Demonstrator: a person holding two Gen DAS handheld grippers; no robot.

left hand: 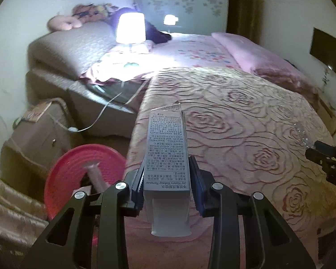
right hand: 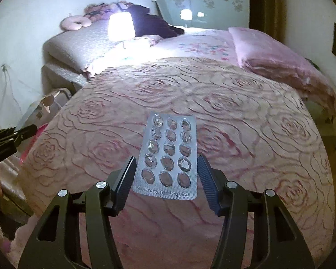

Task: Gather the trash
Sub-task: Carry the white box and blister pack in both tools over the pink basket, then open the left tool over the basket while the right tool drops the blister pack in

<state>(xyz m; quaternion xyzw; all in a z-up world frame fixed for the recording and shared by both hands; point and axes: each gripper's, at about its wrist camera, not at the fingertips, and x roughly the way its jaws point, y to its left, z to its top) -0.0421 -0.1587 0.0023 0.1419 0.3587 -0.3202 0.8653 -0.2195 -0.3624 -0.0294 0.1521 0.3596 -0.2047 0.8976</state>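
My left gripper (left hand: 166, 174) is shut on a grey makeup remover box (left hand: 166, 148), held lengthwise over the left edge of the rose-patterned bed (left hand: 246, 121). A pink trash bin (left hand: 78, 170) with a tube in it stands on the floor just left of the box. In the right wrist view an empty silver pill blister pack (right hand: 169, 154) lies flat on the bedspread (right hand: 246, 134). My right gripper (right hand: 165, 174) is open, its fingers on either side of the pack's near end. The blister pack (left hand: 302, 134) and right gripper (left hand: 320, 157) also show at the right of the left wrist view.
A lit lamp (left hand: 130, 28) stands on a second bed at the back left. A cardboard box (left hand: 38, 134) and a cable (left hand: 100, 116) lie by the bin. A folded pink quilt (right hand: 275, 62) sits at the bed's far right. The left gripper (right hand: 9, 139) shows at the left edge.
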